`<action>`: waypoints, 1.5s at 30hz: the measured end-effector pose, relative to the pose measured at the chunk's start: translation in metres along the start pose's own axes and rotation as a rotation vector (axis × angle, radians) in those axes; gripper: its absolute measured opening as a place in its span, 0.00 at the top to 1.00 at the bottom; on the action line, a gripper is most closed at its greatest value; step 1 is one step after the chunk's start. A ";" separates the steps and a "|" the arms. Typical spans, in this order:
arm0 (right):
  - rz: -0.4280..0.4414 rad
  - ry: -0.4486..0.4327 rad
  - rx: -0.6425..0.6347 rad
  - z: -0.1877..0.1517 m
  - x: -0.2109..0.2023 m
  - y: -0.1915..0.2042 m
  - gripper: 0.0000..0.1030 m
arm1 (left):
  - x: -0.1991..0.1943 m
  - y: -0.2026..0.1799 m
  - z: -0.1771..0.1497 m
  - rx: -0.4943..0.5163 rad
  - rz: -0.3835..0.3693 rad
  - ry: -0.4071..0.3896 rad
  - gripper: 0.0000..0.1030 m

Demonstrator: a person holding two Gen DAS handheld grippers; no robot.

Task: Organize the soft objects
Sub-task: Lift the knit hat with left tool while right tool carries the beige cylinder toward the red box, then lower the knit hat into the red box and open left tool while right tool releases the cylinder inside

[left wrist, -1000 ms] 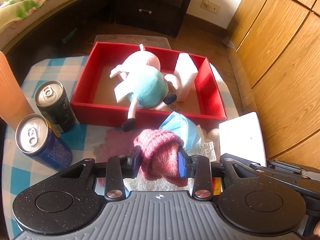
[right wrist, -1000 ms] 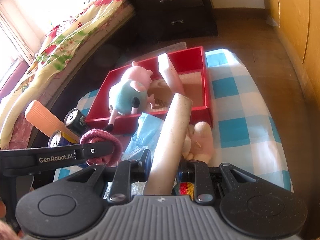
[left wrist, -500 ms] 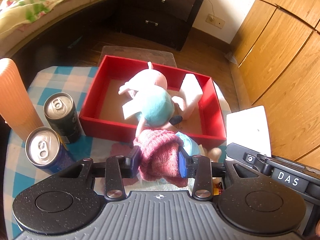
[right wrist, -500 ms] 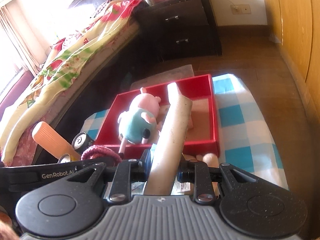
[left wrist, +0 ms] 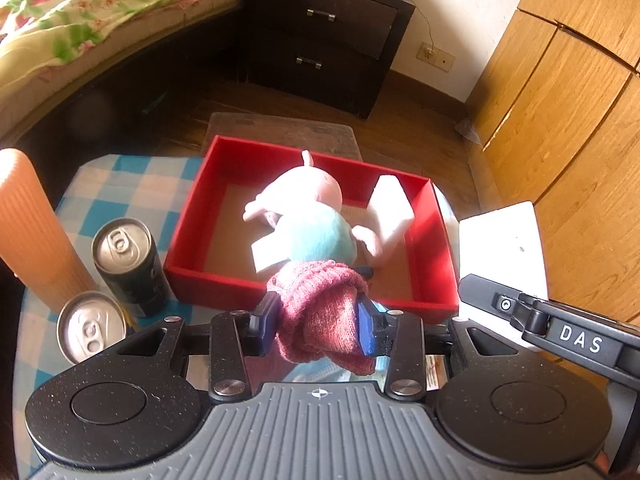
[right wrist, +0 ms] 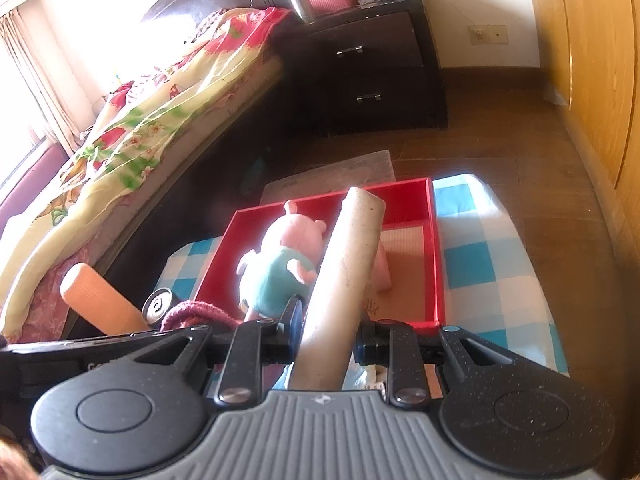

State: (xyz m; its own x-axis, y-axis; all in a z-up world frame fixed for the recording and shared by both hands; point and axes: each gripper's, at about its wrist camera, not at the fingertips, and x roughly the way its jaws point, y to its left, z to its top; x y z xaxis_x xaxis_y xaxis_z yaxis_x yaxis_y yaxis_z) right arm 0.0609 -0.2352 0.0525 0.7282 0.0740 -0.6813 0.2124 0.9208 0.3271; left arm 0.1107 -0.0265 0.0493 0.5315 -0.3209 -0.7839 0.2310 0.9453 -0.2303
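Knitted piece (left wrist: 326,312): dark pink, soft, bunched; pinched between the two blue pads of the left hand-held gripper (left wrist: 316,322), raised above the near rim of the box, at 6 o'clock of the plush.
Left hand-held gripper: closed most of the way on the knit, the cloth bulging past both pads.
Pale slab (right wrist: 344,276): long, off-white, foam-like; clamped edgewise in the right hand-held gripper (right wrist: 326,340), its free end reaching over the box toward 12 o'clock.
Right hand-held gripper: narrowed firmly onto the slab, nothing else held.
Red box (left wrist: 192,216): shallow, open-topped, on the worktop (left wrist: 108,176), which wears a blue-checked cloth.
Pig plush (left wrist: 316,224): lying inside the box, with a white block (left wrist: 390,208) leaning in the corner at 2 o'clock.
Free floor of box: mainly at 9 o'clock of the plush.
Cans (left wrist: 124,252): two, standing outside the box at 8 o'clock, next to an orange ribbed cylinder (left wrist: 28,220).
Step in hand (judged): carrying both soft items to the box.
Advice: move the knit past the rim before parting the pads; lower it close, as it would snag or drape on the wall. Lay the slab flat alongside the plush, one item at a time, keeping the two tools apart.
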 end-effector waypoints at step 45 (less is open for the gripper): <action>-0.101 -0.010 -0.038 0.065 0.075 -0.009 0.96 | 0.045 0.023 0.064 -0.098 0.058 -0.067 0.57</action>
State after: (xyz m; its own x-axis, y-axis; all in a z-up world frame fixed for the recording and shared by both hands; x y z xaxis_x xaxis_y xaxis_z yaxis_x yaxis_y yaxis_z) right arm 0.1556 -0.2628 0.0409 0.7110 -0.0235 -0.7028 0.2605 0.9371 0.2323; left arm 0.1915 -0.0229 0.0457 0.5959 -0.2659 -0.7578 0.1194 0.9624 -0.2438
